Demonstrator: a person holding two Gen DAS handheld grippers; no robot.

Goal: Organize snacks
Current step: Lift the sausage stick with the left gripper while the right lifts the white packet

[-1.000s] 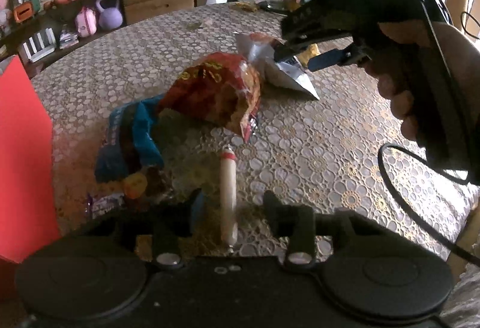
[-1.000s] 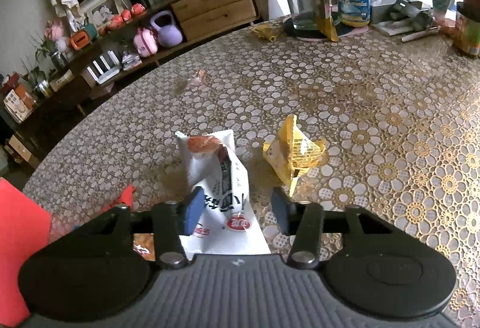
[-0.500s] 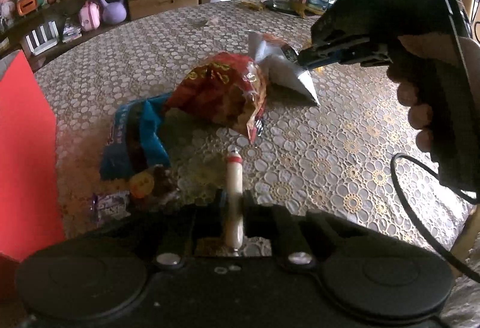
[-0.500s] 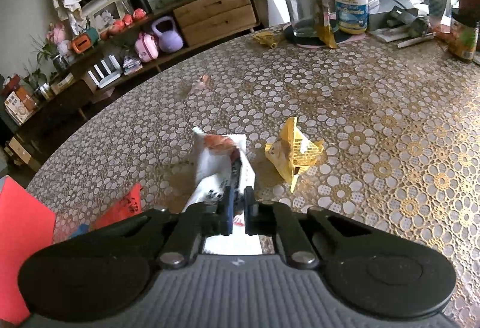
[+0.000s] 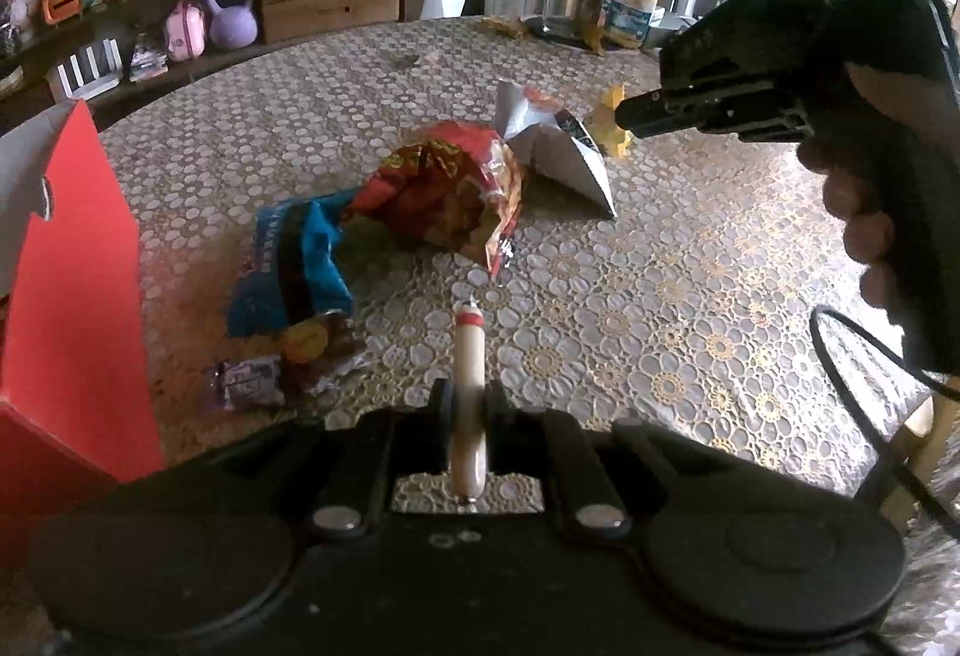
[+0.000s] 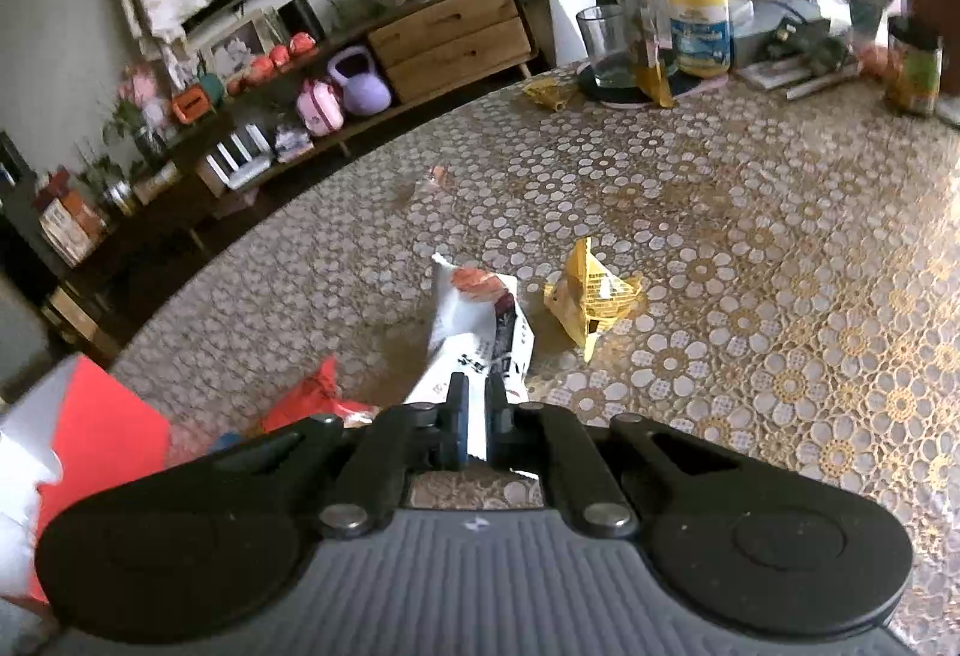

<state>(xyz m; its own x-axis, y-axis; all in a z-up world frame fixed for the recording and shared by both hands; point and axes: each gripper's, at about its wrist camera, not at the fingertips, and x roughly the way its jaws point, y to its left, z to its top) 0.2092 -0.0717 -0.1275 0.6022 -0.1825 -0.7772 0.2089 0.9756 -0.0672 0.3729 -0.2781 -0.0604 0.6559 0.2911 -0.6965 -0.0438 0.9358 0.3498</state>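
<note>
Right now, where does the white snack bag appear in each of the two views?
Left wrist view: the white snack bag lies upper centre, behind the red chip bag, with the right tool pinching its far edge.
Right wrist view: the bag is at centre, clamped at its near end.
Shared landmark: the yellow wrapper just right of the bag.

Daylight enters from the far right, the near foreground lies in dim shadow, and fisheye edges bend and blur.
</note>
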